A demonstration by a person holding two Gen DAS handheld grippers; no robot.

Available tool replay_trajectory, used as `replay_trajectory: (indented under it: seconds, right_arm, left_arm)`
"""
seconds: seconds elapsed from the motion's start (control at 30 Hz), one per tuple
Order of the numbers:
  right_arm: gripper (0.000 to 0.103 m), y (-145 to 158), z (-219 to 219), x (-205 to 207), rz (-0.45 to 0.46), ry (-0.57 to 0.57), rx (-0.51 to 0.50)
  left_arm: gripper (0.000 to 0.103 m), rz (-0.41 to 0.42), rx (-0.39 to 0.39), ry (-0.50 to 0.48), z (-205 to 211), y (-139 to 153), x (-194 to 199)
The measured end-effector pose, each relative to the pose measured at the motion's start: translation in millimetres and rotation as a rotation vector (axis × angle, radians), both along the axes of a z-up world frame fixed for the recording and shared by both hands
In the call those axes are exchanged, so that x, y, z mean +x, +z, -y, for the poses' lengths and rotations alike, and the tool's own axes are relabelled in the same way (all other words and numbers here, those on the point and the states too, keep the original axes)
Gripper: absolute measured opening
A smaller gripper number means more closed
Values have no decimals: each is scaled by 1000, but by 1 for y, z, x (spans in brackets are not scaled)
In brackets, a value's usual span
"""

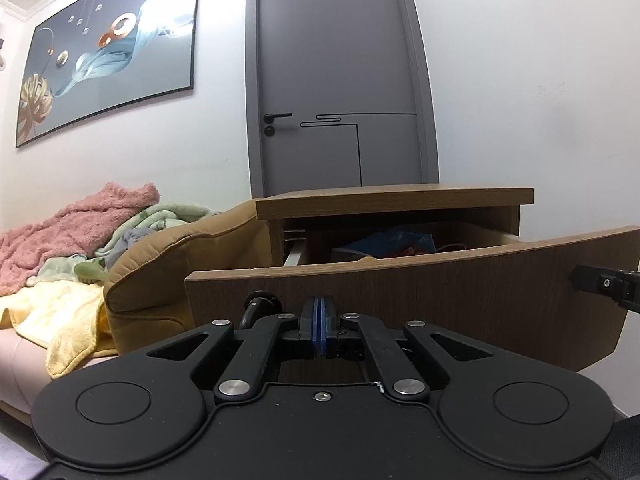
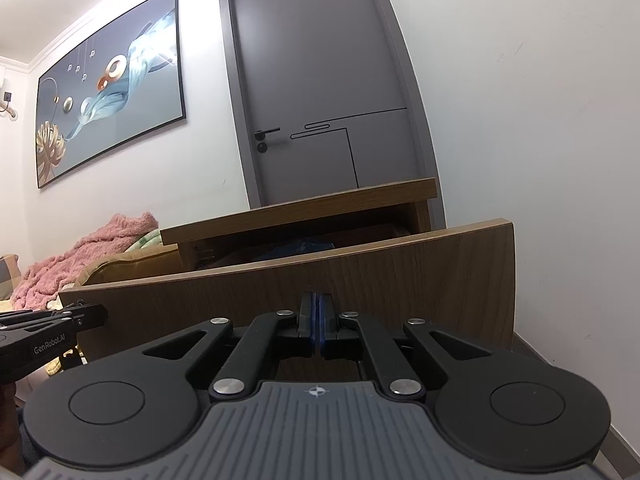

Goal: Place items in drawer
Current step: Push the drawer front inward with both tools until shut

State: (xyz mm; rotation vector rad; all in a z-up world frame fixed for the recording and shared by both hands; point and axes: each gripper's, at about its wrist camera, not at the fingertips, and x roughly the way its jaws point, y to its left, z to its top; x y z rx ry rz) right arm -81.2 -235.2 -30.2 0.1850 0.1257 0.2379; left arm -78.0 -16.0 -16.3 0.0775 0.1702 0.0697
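At the far left of the left wrist view, a heap of pink, green and yellow blankets (image 1: 60,248) lies on a bed, bounded on its right by a tan cushion (image 1: 168,264) that presses against the side of the wooden nightstand (image 1: 394,198). The gap between cushion and drawer front is narrow. The drawer (image 1: 420,296) stands pulled out, its front panel tilted across the view with its top edge exposed; inside, a blue packet (image 1: 394,242) lies on the drawer floor, near the middle, well below the nightstand's top slab, with open room above it. A dark round knob (image 1: 262,300) sits on the panel just left of the left gripper (image 1: 319,326), whose blue pads are clenched together with nothing between them, close in front of the panel.

Farther right, the right gripper (image 2: 317,324) is likewise clenched empty, pads meeting, facing the same panel near its middle. The panel's right edge (image 2: 510,280) ends near the white wall (image 2: 540,160), leaving only a slim strip of floor beside it. Behind the nightstand a grey door (image 2: 320,92) is closed.
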Motion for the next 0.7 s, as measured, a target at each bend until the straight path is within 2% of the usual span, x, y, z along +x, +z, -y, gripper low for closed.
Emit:
replay_trajectory:
  seconds: [0.17,0.37,0.5,0.7]
  right_arm:
    - [2,4,3,5,-33,7,39]
    - [2,11,3,12,-55,23,-9]
    - [2,15,7,19,-72,51,-32]
    - [2,13,5,21,-53,65,-43]
  left_arm:
    - [1,-31,-2,-19,-4,6,5]
    - [1,-45,-14,-50,-9,8,10]
    - [1,-51,45,-77,-7,7,16]
    - [2,-29,68,-90,-7,3,20]
